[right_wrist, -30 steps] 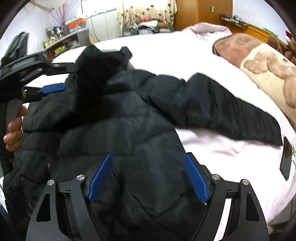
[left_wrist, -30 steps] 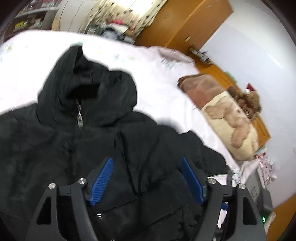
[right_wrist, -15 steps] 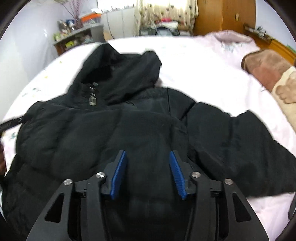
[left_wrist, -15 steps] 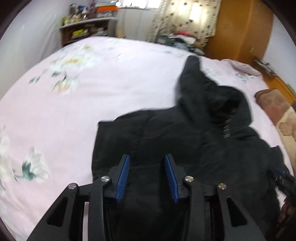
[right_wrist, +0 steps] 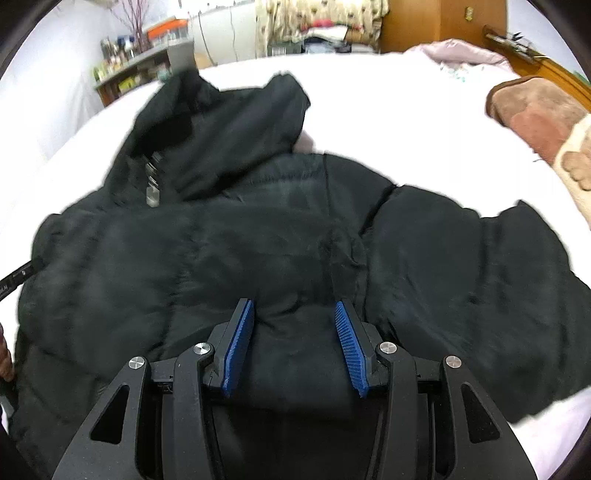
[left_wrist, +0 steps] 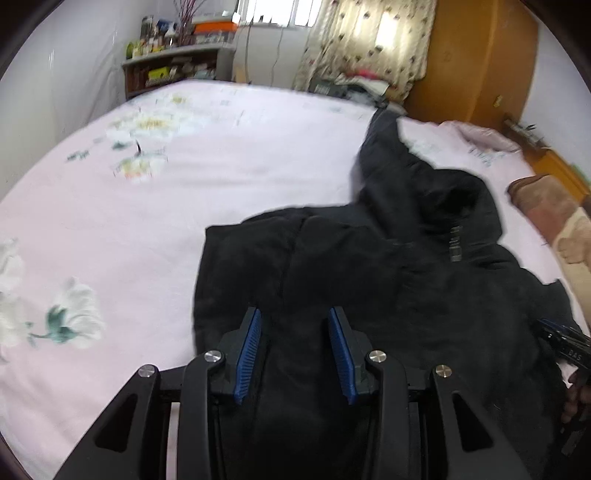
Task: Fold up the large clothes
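Observation:
A black hooded puffer jacket lies front up on the pink bed sheet, hood toward the far side. It also shows in the right wrist view, one sleeve spread to the right. My left gripper is shut on thick jacket fabric near its left hem side, the blue pads pressing a fold. My right gripper is shut on a bunched fold of the jacket near the lower right front. The right gripper's edge shows at the far right of the left wrist view.
A brown and cream blanket lies at the bed's right side. A shelf with clutter and curtains stand beyond the bed. A wooden wardrobe is at the back right.
Both grippers went from wide open to closed on jacket fabric. The left gripper swung over to the jacket's left side. The jacket has shifted slightly on the bed.

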Motion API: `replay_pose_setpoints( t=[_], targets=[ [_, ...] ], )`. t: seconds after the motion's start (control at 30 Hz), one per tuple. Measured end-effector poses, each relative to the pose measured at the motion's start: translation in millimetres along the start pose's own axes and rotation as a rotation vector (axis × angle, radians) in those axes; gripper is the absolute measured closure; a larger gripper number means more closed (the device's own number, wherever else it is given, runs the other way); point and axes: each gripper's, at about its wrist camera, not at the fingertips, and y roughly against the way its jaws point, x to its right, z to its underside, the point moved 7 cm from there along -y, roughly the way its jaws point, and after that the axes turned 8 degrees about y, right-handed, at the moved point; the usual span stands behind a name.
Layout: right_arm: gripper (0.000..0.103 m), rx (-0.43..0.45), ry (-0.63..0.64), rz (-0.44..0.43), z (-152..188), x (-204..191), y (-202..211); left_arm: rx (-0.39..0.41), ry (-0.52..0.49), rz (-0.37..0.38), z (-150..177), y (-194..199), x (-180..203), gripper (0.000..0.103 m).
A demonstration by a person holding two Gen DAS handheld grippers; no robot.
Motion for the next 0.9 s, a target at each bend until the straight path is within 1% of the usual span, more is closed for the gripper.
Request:
replay_pose_setpoints(
  t=[0.07,0.13,0.17,0.23,0.37,0.5,0.63,0.7,0.73,0.83,0.9],
  targets=[
    [0.057,0.017,-0.005,-0.012,7.5,-1.5,13.3,0.007,-0.021,-0.015,8.4,9.3,-4.0,0.062],
    [0.057,-0.010,0.012,-0.013,21.8,-5.3,12.1,-0.035,-0.016,-0.029,22.3,1.3,-11.1,0.062],
    [0.057,-0.040,0.022,-0.009,29.9,-6.2,4.3,-0.055,-0.009,-0.036,27.1,-5.6,-14.3,0.062],
    [0.057,-0.077,0.023,-0.016,38.7,-5.7,-9.3,-0.070,0.005,-0.041,27.5,-10.5,-16.8,0.062],
    [0.057,-0.083,0.002,-0.012,34.5,-2.2,5.7,-0.076,-0.004,-0.082,22.4,0.9,-11.4,0.062],
    [0.055,-0.052,-0.038,-0.023,41.2,4.6,42.1,-0.059,-0.004,-0.036,29.7,38.3,1.0,0.062],
    [0.055,0.001,-0.085,-0.025,63.5,12.7,92.1,-0.034,-0.026,0.001,47.5,84.1,17.4,0.062],
    [0.051,0.015,-0.106,-0.021,70.9,16.7,109.6,-0.033,-0.039,0.008,60.0,104.2,25.0,0.060],
    [0.047,0.019,-0.124,-0.020,80.0,19.6,122.1,-0.034,-0.040,0.017,65.4,113.3,28.2,0.060],
    [0.045,0.023,-0.159,-0.016,100.0,24.7,150.7,-0.032,-0.036,0.040,81.6,139.6,34.7,0.059],
    [0.045,0.035,-0.169,-0.009,108.1,27.0,165.4,-0.027,-0.040,0.055,87.6,152.0,43.2,0.056]
  ],
)
